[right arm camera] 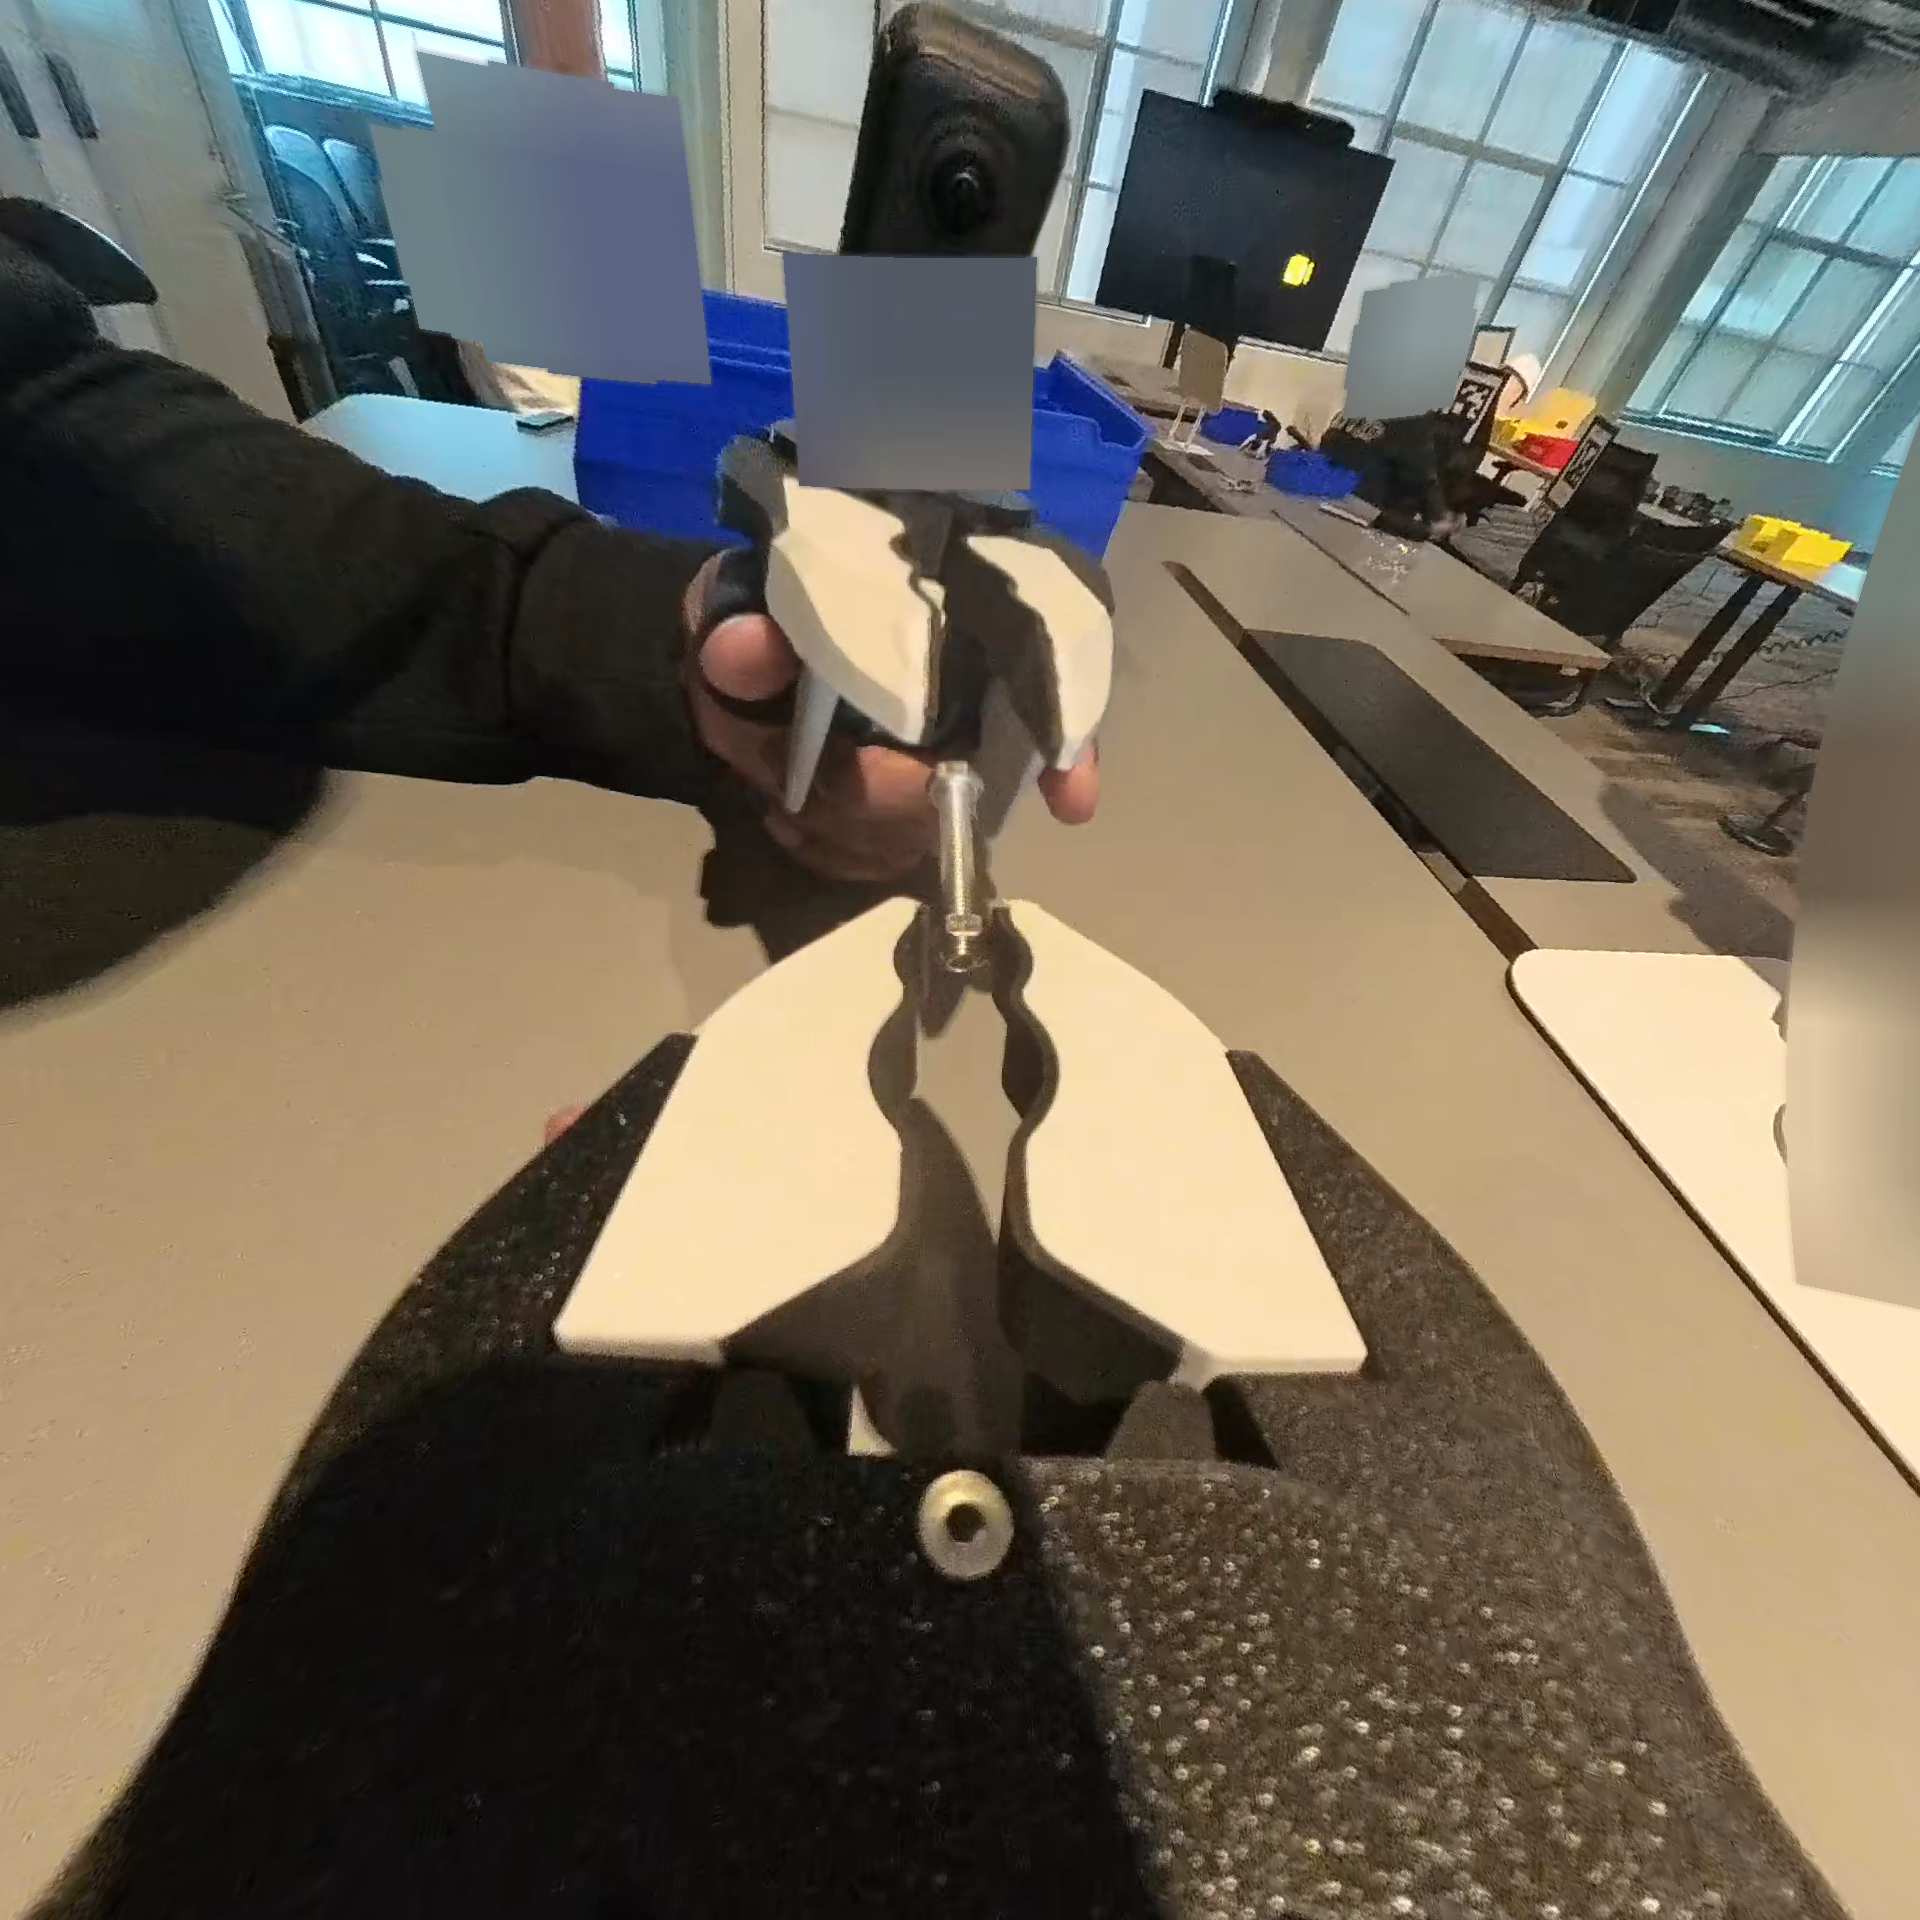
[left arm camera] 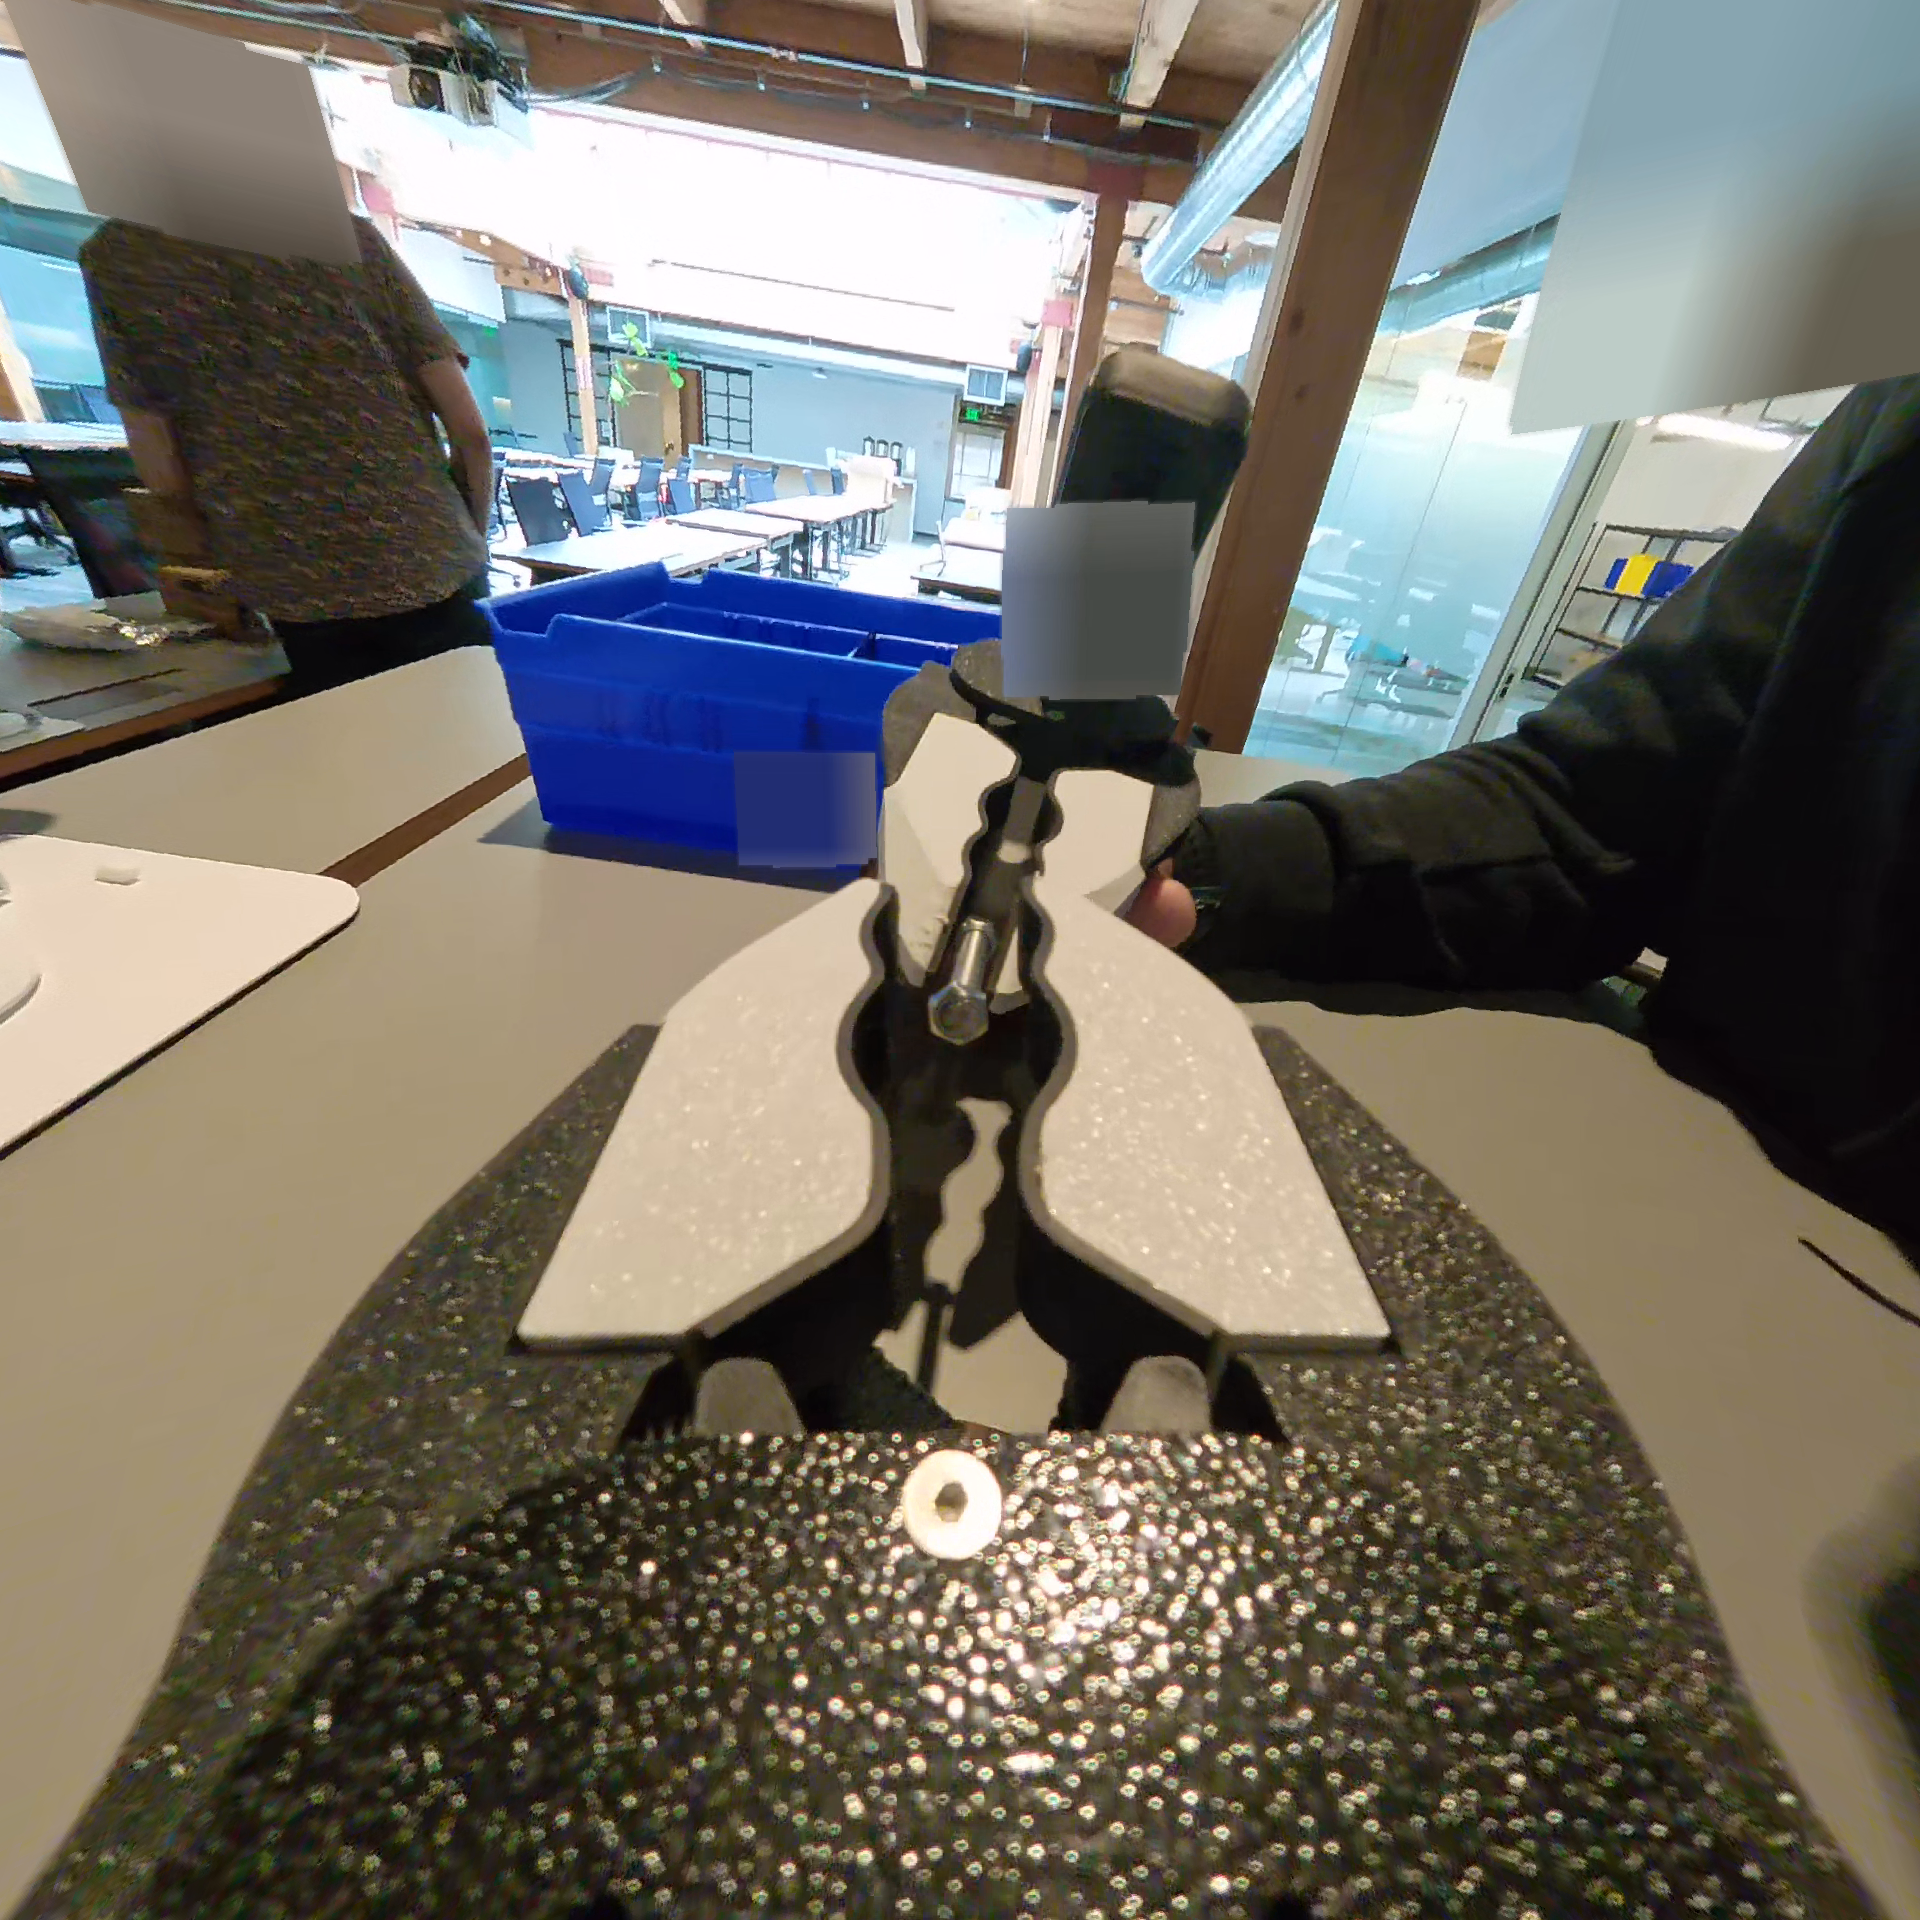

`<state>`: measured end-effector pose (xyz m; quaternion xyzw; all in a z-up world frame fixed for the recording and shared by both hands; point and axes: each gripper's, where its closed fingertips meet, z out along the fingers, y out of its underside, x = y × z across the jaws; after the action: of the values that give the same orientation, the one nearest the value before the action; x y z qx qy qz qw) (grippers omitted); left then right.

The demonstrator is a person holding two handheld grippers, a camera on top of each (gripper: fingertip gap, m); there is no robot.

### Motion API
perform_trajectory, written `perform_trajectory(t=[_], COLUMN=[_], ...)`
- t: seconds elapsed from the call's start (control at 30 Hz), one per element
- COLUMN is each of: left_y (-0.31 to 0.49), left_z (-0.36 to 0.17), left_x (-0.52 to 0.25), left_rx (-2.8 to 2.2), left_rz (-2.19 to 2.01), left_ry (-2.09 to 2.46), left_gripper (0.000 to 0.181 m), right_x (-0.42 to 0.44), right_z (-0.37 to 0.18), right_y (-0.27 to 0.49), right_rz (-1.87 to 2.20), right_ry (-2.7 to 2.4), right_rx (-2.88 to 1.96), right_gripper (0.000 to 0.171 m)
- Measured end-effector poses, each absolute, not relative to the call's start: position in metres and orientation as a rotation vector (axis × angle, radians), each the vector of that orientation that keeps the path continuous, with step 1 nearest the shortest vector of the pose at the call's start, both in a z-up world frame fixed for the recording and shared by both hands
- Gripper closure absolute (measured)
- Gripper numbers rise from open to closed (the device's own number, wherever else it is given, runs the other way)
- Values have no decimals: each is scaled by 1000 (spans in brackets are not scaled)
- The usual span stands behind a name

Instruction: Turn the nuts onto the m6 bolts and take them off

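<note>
**Inspector:** One grey table (left arm camera: pixel 312 1091) carried a blue bin (left arm camera: pixel 665 717). Where was the work relative to that bin?

**Operator:** Both tools were held above the table on the near side of the bin, facing each other tip to tip.

**Inspector:** State of each tool?

**Operator:** The left gripper (left arm camera: pixel 958 925) had its jaws standing apart around the hex head, and no pinch was visible. The right gripper (right arm camera: pixel 961 914) was clenched on the threaded end of the bolt (left arm camera: pixel 977 940).

**Inspector:** Axis of the part?

**Operator:** The bolt's long axis ran straight from one set of tips to the other, in front of the bin, with the head toward the left tool. A nut (right arm camera: pixel 966 943) appeared to sit on the thread at the right tips. In my judgement, any turning had to be about that axis, and the right tool was nearer the nut.
</note>
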<state>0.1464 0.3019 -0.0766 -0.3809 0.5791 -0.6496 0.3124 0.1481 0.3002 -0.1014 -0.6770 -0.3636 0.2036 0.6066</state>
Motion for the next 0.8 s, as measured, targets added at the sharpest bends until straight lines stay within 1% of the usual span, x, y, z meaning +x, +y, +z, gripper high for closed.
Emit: perform_trajectory(t=[0.3, 0.47, 0.57, 0.8], left_y=[293, 295, 294, 292], left_z=[-94, -107, -109, -114], left_x=[153, 155, 155, 155], left_rx=[-1012, -1003, -991, -977], left_rz=[-1549, -1386, -1367, -1323], left_ry=[1674, 1751, 1766, 1809], left_gripper=[162, 172, 174, 175], right_x=[150, 151, 151, 150], right_z=[-101, -104, -105, -105], right_y=[300, 300, 300, 298], right_rz=[421, 408, 408, 441], right_ry=[-862, -879, -879, -883], right_rx=[-1565, -1575, -1577, -1566], right_gripper=[160, 160, 160, 160])
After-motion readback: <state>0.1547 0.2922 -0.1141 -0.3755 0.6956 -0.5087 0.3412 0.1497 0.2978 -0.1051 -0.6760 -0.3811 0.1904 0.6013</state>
